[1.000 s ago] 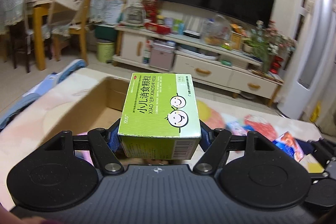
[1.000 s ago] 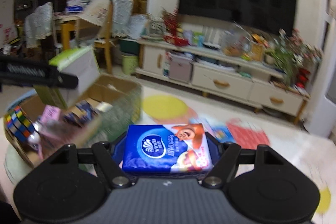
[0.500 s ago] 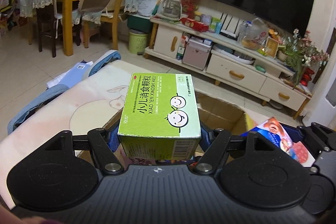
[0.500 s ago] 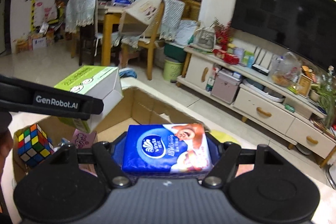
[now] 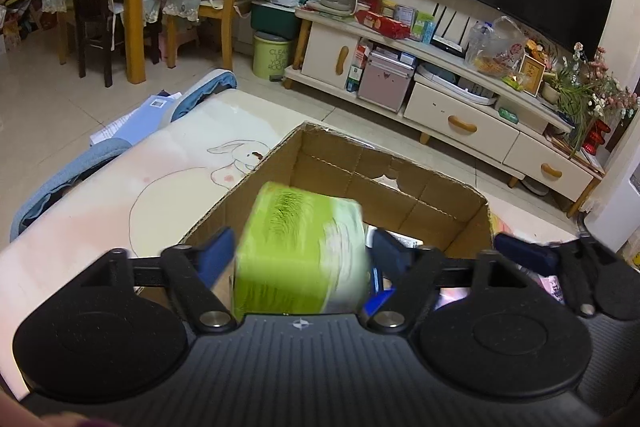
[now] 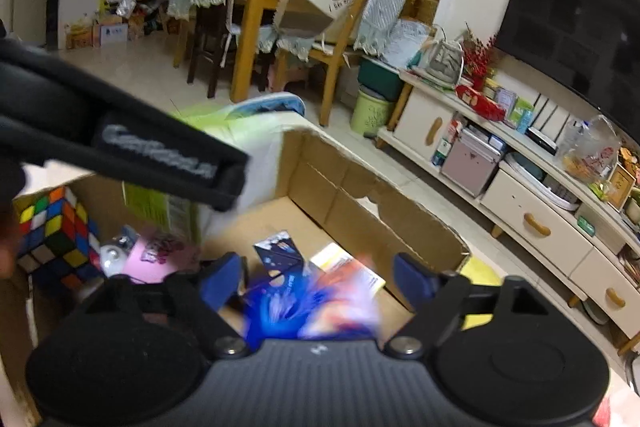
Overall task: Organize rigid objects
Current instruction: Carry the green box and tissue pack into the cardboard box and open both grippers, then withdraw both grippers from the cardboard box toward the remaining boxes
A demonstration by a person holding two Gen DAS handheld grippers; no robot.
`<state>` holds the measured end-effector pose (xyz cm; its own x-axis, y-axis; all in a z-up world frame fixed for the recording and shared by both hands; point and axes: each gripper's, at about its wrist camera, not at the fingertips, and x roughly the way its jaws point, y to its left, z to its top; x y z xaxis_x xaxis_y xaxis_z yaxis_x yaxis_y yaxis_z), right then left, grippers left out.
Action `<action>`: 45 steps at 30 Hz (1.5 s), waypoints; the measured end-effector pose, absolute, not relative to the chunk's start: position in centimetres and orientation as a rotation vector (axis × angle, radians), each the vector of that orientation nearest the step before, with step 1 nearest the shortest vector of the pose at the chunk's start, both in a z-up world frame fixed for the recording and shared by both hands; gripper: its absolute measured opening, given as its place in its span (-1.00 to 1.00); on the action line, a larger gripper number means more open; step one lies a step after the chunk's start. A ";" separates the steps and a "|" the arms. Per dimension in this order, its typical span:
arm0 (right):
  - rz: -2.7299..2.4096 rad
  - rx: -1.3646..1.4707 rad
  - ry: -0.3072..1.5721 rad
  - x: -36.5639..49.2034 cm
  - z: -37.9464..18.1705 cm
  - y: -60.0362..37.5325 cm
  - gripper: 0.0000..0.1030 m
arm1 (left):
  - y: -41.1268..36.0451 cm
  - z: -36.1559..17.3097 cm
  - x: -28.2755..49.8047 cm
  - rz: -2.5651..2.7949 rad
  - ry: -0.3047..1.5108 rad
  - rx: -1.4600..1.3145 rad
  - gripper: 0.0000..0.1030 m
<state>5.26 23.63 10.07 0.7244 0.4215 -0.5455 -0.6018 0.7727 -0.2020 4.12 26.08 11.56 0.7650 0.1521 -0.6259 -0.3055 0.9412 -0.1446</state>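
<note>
Both fisheye views were evenly lit by soft indoor light, with no hard shadows. Straight lines bowed strongly toward the frame edges, and the corners were cut off dark. In the left wrist view the green box [image 5: 300,247] was smeared by motion blur while the room behind stayed sharp. In the right wrist view the blue tissue pack [image 6: 308,303] was blurred to streaks, and the television [image 6: 576,43] showed faint reflections.
</note>
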 end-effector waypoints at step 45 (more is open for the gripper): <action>0.099 -0.062 0.447 -4.2 6.6 7.6 0.93 | 22.9 11.0 3.6 0.069 0.663 -0.075 1.00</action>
